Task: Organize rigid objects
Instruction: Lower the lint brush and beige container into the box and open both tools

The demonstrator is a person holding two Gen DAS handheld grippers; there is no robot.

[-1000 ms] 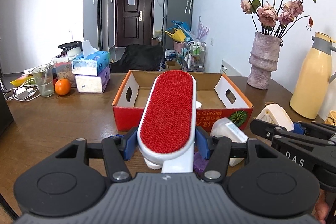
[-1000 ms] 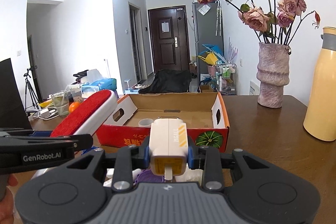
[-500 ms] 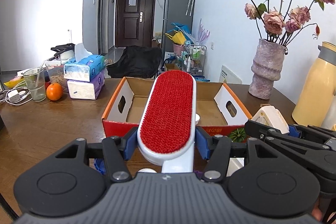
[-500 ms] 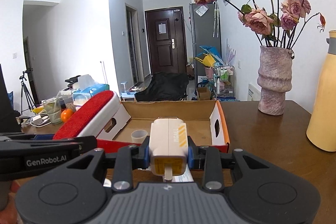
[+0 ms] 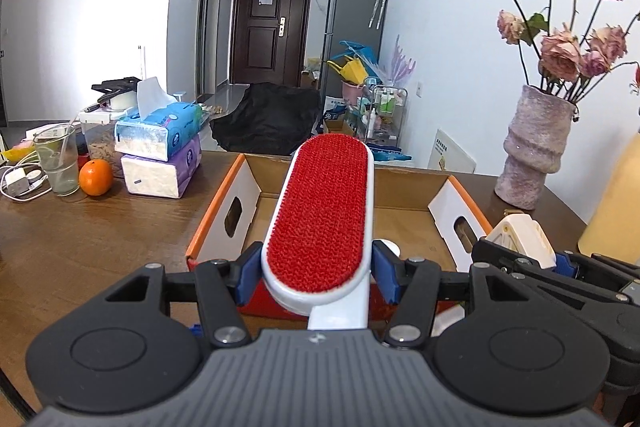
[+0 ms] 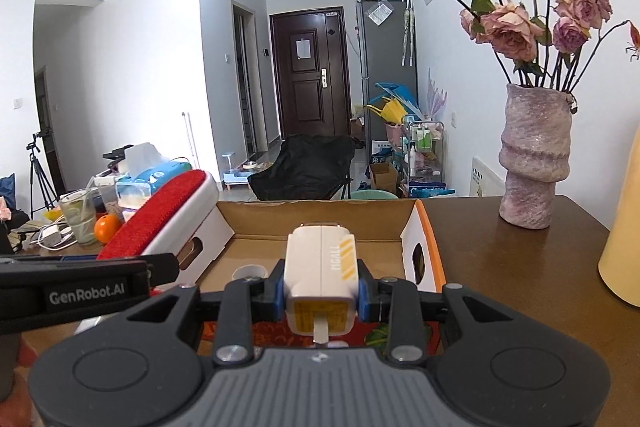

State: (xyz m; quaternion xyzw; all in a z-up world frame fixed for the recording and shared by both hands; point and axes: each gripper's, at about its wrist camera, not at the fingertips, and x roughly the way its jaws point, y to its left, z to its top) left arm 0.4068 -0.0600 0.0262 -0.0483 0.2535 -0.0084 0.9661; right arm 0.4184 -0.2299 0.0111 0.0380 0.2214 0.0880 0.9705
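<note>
The left gripper (image 5: pixel 318 269) pinches a red lint brush (image 5: pixel 320 215), the right gripper (image 6: pixel 320 293) a white charger (image 6: pixel 320 267), both just short of the cardboard box (image 6: pixel 424 227) ahead.

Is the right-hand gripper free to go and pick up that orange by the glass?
Probably not as things stand. The right gripper is shut on a white charger, and the orange sits far left, beyond the left gripper holding the lint brush.

a red-bristled lint brush (image 5: pixel 320 211) in a white frame, a cream charger (image 6: pixel 320 269) with orange-yellow stripes, an orange-edged brown cardboard box (image 5: pixel 236 171) with white flaps, a mottled pink-grey vase (image 6: pixel 534 157), an orange fruit (image 5: pixel 95 177), a dark brown table (image 5: pixel 80 227).
</note>
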